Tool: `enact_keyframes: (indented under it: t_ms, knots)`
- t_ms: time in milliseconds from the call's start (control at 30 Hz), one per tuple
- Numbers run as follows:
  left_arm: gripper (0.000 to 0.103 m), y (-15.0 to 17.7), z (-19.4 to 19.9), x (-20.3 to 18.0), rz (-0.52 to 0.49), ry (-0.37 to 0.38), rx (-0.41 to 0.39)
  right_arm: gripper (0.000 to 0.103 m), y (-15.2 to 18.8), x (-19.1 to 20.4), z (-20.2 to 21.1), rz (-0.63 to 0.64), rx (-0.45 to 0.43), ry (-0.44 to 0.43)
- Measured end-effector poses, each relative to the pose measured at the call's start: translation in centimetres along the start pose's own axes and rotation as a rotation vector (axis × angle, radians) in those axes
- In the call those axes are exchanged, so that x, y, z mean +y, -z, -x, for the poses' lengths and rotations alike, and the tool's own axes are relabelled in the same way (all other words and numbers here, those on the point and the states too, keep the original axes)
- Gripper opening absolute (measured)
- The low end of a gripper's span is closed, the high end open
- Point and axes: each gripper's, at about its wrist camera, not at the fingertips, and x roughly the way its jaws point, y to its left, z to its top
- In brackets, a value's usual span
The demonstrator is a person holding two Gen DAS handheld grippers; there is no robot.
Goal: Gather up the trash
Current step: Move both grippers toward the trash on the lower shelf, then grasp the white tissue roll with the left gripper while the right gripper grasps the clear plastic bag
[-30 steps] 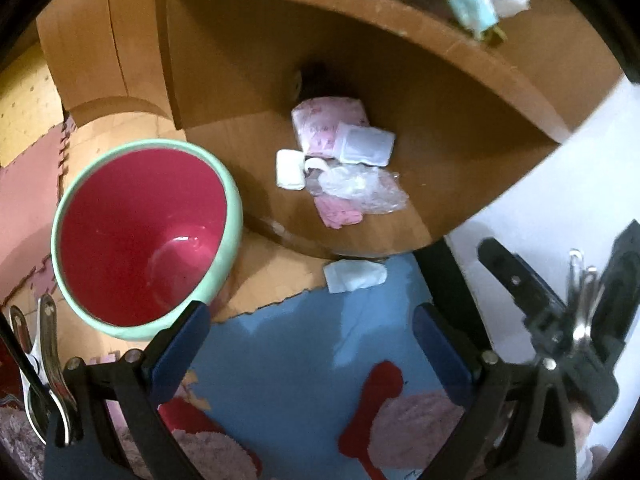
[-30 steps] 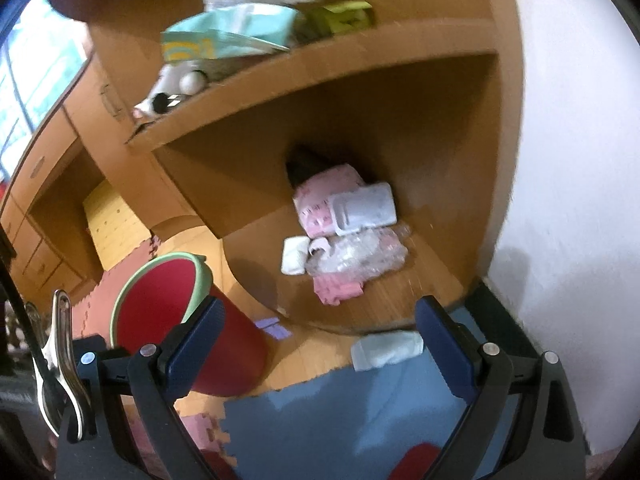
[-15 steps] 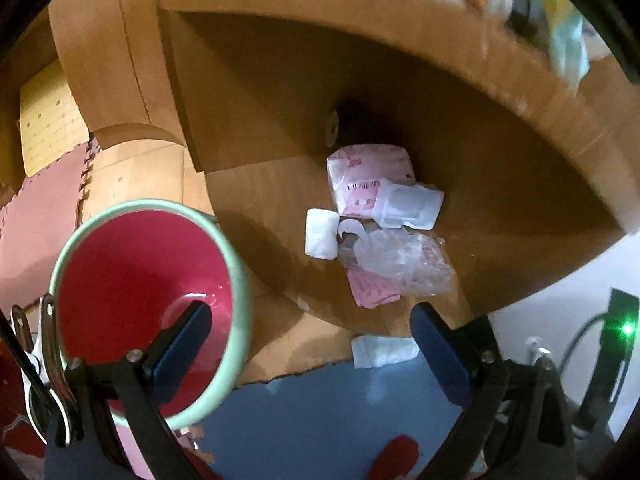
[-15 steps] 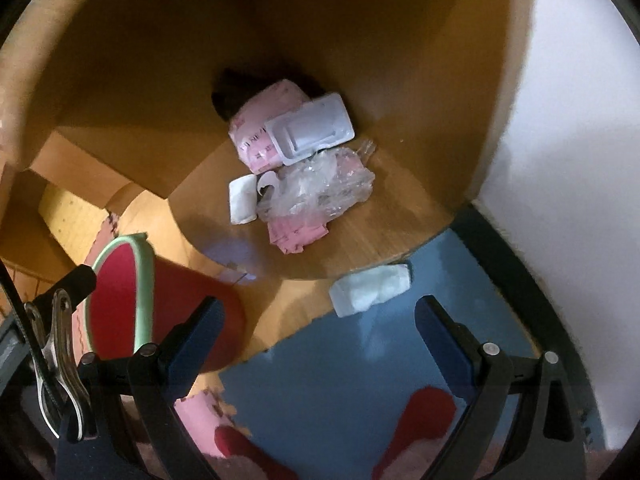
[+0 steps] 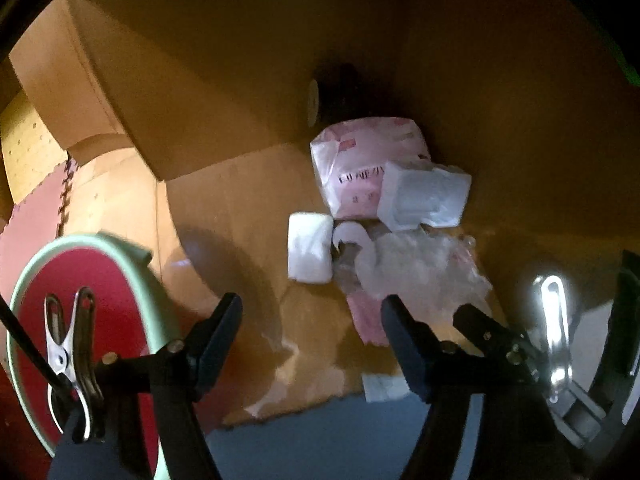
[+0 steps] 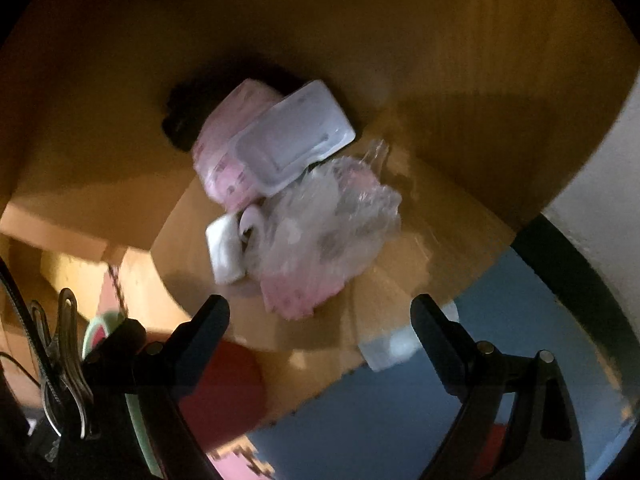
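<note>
A trash pile lies on the low wooden shelf [image 5: 240, 200]: a pink packet [image 5: 368, 164], a white plastic tray [image 5: 424, 196], a white folded pad [image 5: 310, 252], crumpled clear plastic [image 5: 416, 268] and a pink wrapper [image 5: 366, 320]. My left gripper [image 5: 310, 314] hovers just short of the pad, its jaws closing with nothing between them. My right gripper [image 6: 320, 310] is open and empty, close above the pink wrapper [image 6: 296, 296] and clear plastic [image 6: 332, 224]. It also shows at the right of the left wrist view [image 5: 546, 292].
A red bin with a green rim [image 5: 80, 320] stands on the floor left of the shelf, also seen as the red bin [image 6: 224, 384]. A white packet [image 6: 388, 348] lies on the blue foam mat [image 6: 400, 420] at the shelf's edge. A white wall [image 6: 600, 220] is to the right.
Both grippers have dropped in under the upper shelf toward the pile, which now looks larger. The left jaws have narrowed. The right gripper is back at the left view's right edge.
</note>
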Motion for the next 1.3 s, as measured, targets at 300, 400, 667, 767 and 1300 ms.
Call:
enact_keyframes:
  t_ms: [300,400,667,767,1300]
  knots:
    - [0.073,-2.0,-6.8,0.7,0.043,-0.033,0.048,0.086,-1.3,0.0,-4.8,-0.075,0.017,0.009]
    - [0.073,-2.7,-8.3,0.0,0.010,-0.068,0.051,0.083,-1.4,-0.9,-6.3,-0.126,0.042,0.009]
    - [0.074,-4.5,-12.4,-2.2,-0.096,-0.123,0.075,0.071,-2.5,-2.2,-8.1,-0.250,0.054,-0.033]
    - [0.074,-4.2,-13.7,-2.6,-0.120,-0.131,0.091,0.067,-2.3,-1.4,-8.6,-0.233,0.061,-0.041]
    - [0.043,-4.3,-15.6,-0.2,-0.004,-0.051,0.130,0.029,-2.5,-1.6,-9.3,-0.240,0.098,-0.114]
